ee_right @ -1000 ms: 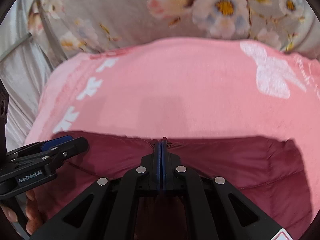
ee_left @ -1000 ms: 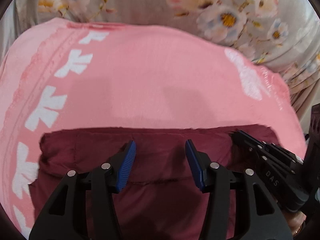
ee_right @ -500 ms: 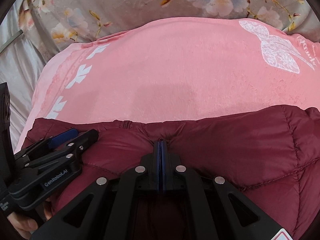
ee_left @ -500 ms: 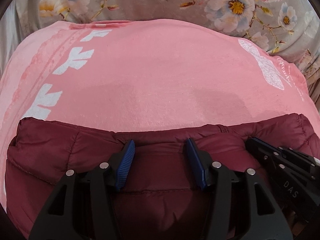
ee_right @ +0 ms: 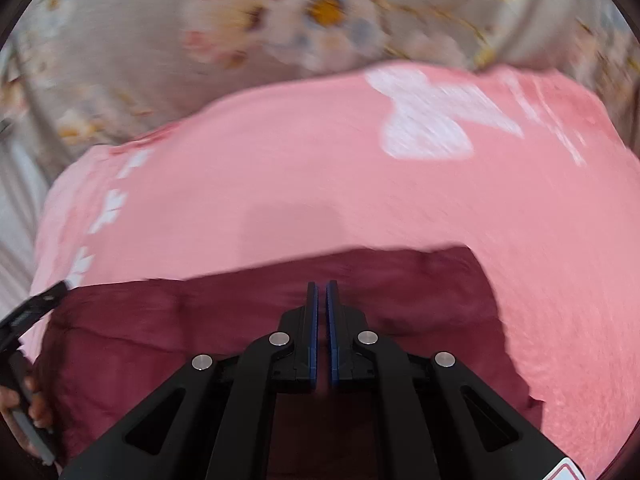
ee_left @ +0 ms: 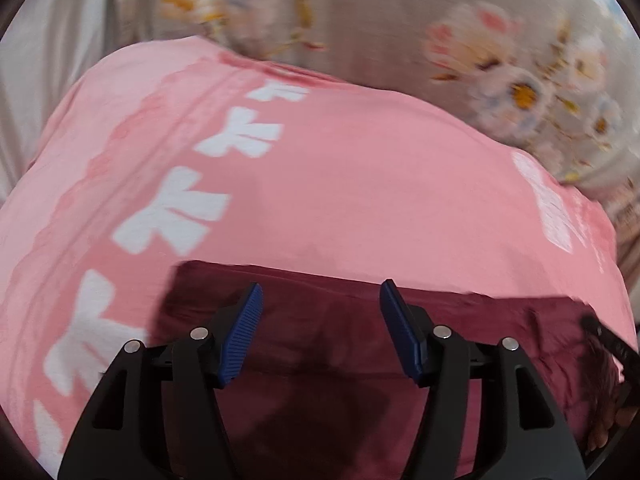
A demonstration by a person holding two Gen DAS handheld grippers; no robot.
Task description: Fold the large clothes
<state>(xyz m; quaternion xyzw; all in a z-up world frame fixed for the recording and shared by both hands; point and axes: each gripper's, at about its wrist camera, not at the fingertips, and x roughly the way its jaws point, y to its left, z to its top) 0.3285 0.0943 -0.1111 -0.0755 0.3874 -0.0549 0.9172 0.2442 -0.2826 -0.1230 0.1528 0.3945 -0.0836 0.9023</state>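
A dark red puffer jacket (ee_left: 500, 320) (ee_right: 160, 320) lies on a pink blanket (ee_left: 360, 180) (ee_right: 320, 180). My left gripper (ee_left: 320, 288) hovers over the jacket near its far edge. Its jaws are opening, with cloth under the gap and the blue pads (ee_left: 244, 328) not pressing on it. My right gripper (ee_right: 322, 286) is shut to a thin slit over the jacket's far edge, seemingly with a pinch of jacket cloth in it. Each gripper shows at the edge of the other's view: the right gripper (ee_left: 612, 344) and the left gripper (ee_right: 36, 308). Both views are blurred.
The pink blanket carries white bow prints (ee_left: 240, 136) on the left and a white butterfly (ee_right: 428, 120) on the right. Beyond it lies a grey floral bedsheet (ee_left: 400, 20) (ee_right: 120, 60). A hand (ee_right: 36, 404) holds the left gripper's handle.
Half a second ago the jacket spread wide across both views; now it looks narrower and ends short of the blanket's right side. The left jaws stand wider. Both grippers have swung sideways.
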